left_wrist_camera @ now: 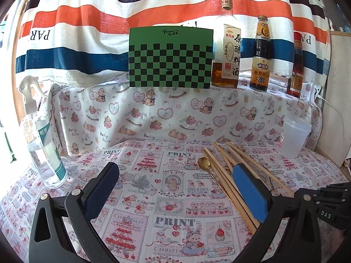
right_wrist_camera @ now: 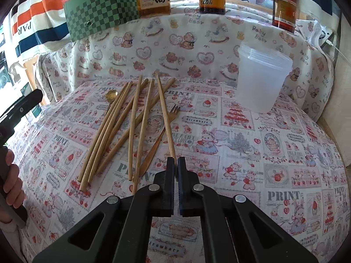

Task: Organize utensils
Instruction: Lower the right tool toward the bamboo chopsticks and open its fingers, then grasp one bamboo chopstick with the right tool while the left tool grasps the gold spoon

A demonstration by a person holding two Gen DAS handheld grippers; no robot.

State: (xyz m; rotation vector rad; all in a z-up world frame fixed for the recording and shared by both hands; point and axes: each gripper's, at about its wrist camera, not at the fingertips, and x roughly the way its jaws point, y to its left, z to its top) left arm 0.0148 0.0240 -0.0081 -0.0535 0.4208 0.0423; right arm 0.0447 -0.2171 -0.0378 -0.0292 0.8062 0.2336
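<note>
Presently, wooden chopsticks (right_wrist_camera: pixel 122 129), eight counted, are laid fanned on the printed cloth (right_wrist_camera: pixel 263 153), with one gold spoon (right_wrist_camera: pixel 111 95) and one fork (right_wrist_camera: pixel 174 110). One chopstick (right_wrist_camera: pixel 165 118) is pinched by the closed right gripper (right_wrist_camera: pixel 176 164). The left gripper (left_wrist_camera: pixel 175 175) is held wide, empty. One translucent cup (right_wrist_camera: pixel 261 76) stands near; three bottles (left_wrist_camera: pixel 261 54) behind.

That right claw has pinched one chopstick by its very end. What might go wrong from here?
Three things, I'd guess. The right claw holds the chopstick only at its tip, so the long stick may swing or slip out when lifted. That stick lies against the fork and other chopsticks, so lifting it may drag or scatter them. The plastic cup looks light and empty; a stick poked against its rim might tip it over.
</note>
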